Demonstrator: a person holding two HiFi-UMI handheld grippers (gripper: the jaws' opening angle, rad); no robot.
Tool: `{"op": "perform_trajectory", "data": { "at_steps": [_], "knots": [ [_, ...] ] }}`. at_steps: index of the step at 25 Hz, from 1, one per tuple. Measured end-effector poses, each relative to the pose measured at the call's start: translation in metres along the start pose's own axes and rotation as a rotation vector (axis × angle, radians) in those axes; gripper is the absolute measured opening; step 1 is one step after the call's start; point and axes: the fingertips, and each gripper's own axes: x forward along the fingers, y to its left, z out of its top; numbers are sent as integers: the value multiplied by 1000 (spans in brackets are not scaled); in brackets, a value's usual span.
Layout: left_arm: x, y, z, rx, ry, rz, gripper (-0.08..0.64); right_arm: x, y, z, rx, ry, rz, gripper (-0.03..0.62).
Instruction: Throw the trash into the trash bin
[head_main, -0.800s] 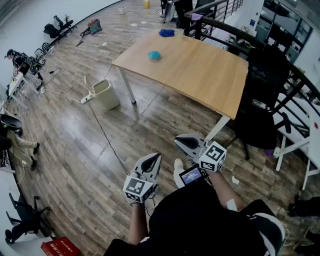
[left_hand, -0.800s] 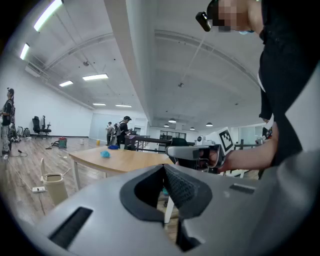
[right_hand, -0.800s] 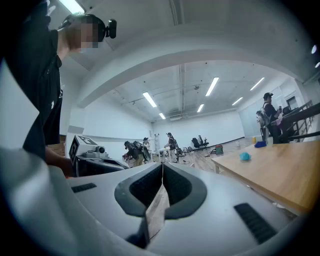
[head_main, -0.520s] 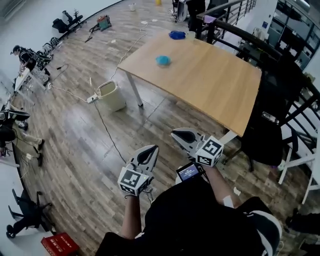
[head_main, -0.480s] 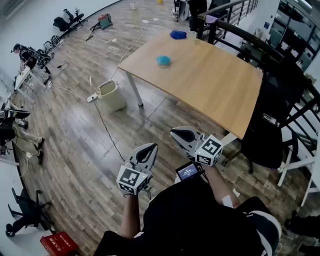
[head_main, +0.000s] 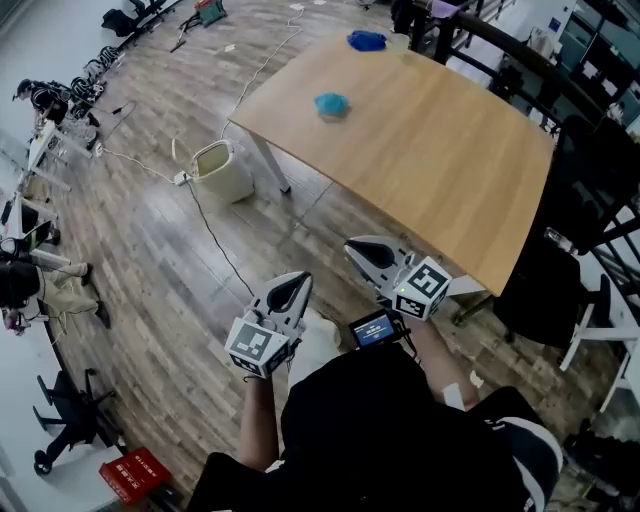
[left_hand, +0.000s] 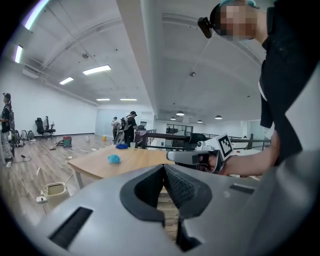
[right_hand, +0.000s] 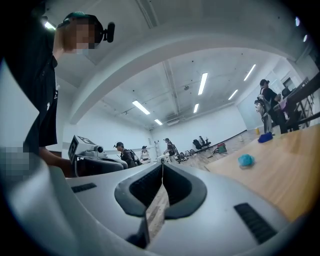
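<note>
Wooden table (head_main: 440, 150): upper centre.
Trash bin (head_main: 230, 182): cream, open-topped, on the floor left of the table.
Left gripper (head_main: 296, 285), right gripper (head_main: 356, 248): lower centre, jaws closed together, empty.
Trash (head_main: 331, 103): small crumpled blue wad on the tabletop's upper-left part.

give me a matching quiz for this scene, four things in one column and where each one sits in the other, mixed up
Things:
1. trash bin
2. light blue wad
3. red box
4. dark blue item

Places:
a. at the far edge of the table
b. on the floor by the table leg
c. on the floor, lower left corner of the head view
d. on the tabletop, in from the far edge

Pairs: 1-b, 2-d, 3-c, 4-a
</note>
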Motion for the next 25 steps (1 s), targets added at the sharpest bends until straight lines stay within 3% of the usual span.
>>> {"op": "perform_trajectory", "data": {
  "at_steps": [3, 7, 16, 21, 25],
  "knots": [
    [38, 33, -8, -32, 24, 4, 5, 17, -45, -2, 35, 9, -18, -2],
    [80, 102, -12, -65, 4, -45, 5, 65, -98, -13, 30, 44, -65, -2],
    [133, 268, 58, -16, -69, -168, 5, 203, -186, 53, -78, 24, -167, -2],
    [156, 347, 70, -62, -86, -197, 5, 262, -220, 62, -122, 52, -225, -2],
    [184, 380, 64, -98, -66, -216, 5, 279, -260, 63, -129, 73, -322, -2]
  ]
}}
